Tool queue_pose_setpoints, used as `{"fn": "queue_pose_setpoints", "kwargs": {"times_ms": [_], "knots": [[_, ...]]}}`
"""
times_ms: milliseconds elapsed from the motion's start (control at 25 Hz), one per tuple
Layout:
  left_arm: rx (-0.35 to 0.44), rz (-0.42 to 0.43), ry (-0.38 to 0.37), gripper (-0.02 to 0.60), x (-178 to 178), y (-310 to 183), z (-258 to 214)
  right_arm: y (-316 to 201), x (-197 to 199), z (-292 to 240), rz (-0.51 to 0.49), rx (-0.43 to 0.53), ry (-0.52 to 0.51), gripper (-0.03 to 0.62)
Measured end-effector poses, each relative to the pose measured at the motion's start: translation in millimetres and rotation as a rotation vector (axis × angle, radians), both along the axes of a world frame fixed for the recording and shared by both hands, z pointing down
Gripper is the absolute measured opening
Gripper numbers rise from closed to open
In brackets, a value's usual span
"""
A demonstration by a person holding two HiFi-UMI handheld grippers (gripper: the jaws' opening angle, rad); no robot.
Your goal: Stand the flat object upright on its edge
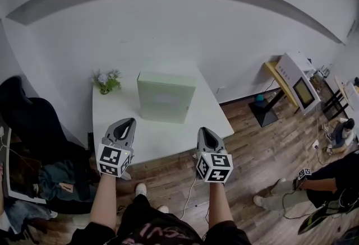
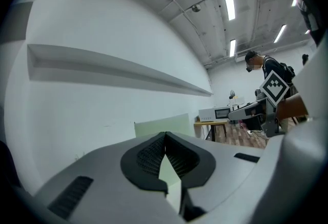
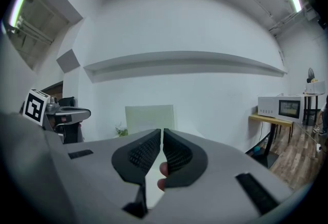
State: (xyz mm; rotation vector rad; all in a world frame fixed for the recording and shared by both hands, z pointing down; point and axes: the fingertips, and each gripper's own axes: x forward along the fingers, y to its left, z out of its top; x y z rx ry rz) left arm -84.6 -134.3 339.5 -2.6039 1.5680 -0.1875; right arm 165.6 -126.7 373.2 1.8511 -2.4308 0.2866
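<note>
Looking at the left gripper (image 1: 129, 123) here, are its fingers (image 2: 146, 154) closed or not? And where has the box ended up? /first poster

Yep, closed all the way. In the left gripper view the two black ribbed pads meet at the tips. Only a thin wedge of a gap is left lower down, and there's nothing pinched in it. You just see a slice of the pale green box (image 2: 164, 124) through that wedge, well beyond the tips. /second poster

Same deal with the right gripper (image 1: 206, 132)? /first poster

Pretty much. Its pads (image 3: 141, 154) sit tip to tip in the right gripper view, with a hairline slit between them, and they're gripping nothing. The box shows past them there too, just not in contact.

As for the box, the head view has it standing upright on its edge on the white table (image 1: 112, 118). It's in the far half, about midway between the left and right edges, with its broad face turned toward the person. Both grippers hang over the near edge, the left toward the near left corner and the right toward the near right corner, and both are apart from the box. There's a little potted plant (image 1: 106, 80) at the far left corner, off to the box's left and not touching it. /second poster
</note>
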Motion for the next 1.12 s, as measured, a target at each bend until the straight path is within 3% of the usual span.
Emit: {"fn": "queue_pose_setpoints", "kwargs": {"times_ms": [320, 1120], "knots": [[-0.019, -0.027, 0.068, 0.015, -14.4, 2.4, -16.6, 4.8, 1.2, -16.8, 0.027, 0.012, -0.001, 0.03], [-0.026, 0.042, 0.1, 0.014, -69.6, 10.0, -25.7, 27.6, -47.8, -24.0, 0.124, 0.0, 0.049, 0.026]]}}
